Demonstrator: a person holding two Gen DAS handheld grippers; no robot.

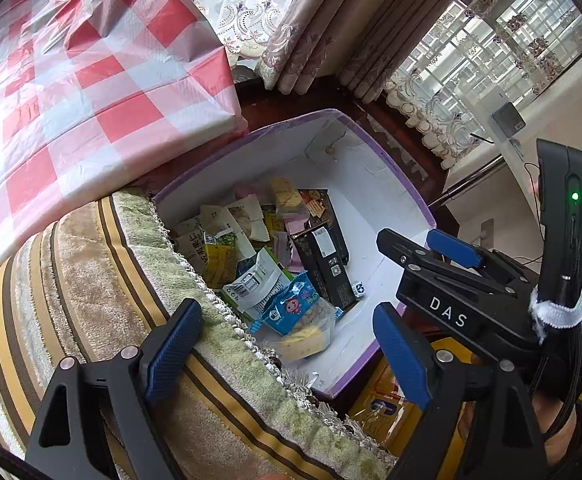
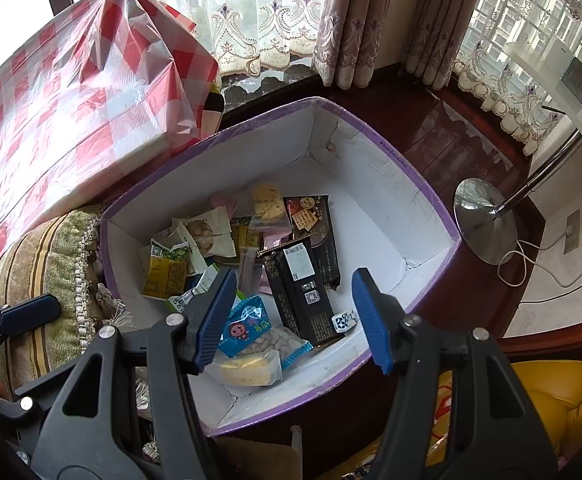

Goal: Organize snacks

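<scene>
1. Snacks (image 2: 259, 264) lie in a loose heap on the floor of an open box (image 2: 391, 216), white inside with a purple rim; the heap fills the half of the box nearer the cushion, and the far half shows bare white board.
2. Blue packet (image 2: 247, 326) with a cartoon face lies at the near end of the heap, partly over a clear wrapper holding a pale yellow cake (image 2: 251, 370).
3. Black carton (image 2: 303, 280) with a white label lies lengthwise in the middle, overlapping a second dark carton (image 2: 311, 216) printed with crackers.
4. Round biscuit pack (image 2: 267, 204), a cream pouch (image 2: 207, 232) and a yellow-green sachet (image 2: 167, 268) lie toward the far and left parts of the heap.
5. Left gripper (image 1: 287, 352) hangs above the near edge of the box with its jaws spread wide and nothing between them; one blue pad (image 1: 175, 344) is over the striped cushion (image 1: 103, 280), the other over the box rim.
6. Right gripper (image 2: 295, 320) hangs over the near half of the box, jaws moderately apart and empty, clear of the packets below.
7. Red-and-white checked cloth (image 2: 71, 96) covers a surface beside the box.
8. Floor-lamp base (image 2: 483, 220) stands on the dark wooden floor (image 2: 443, 132) past the box, near the lace curtains (image 2: 251, 20).
</scene>
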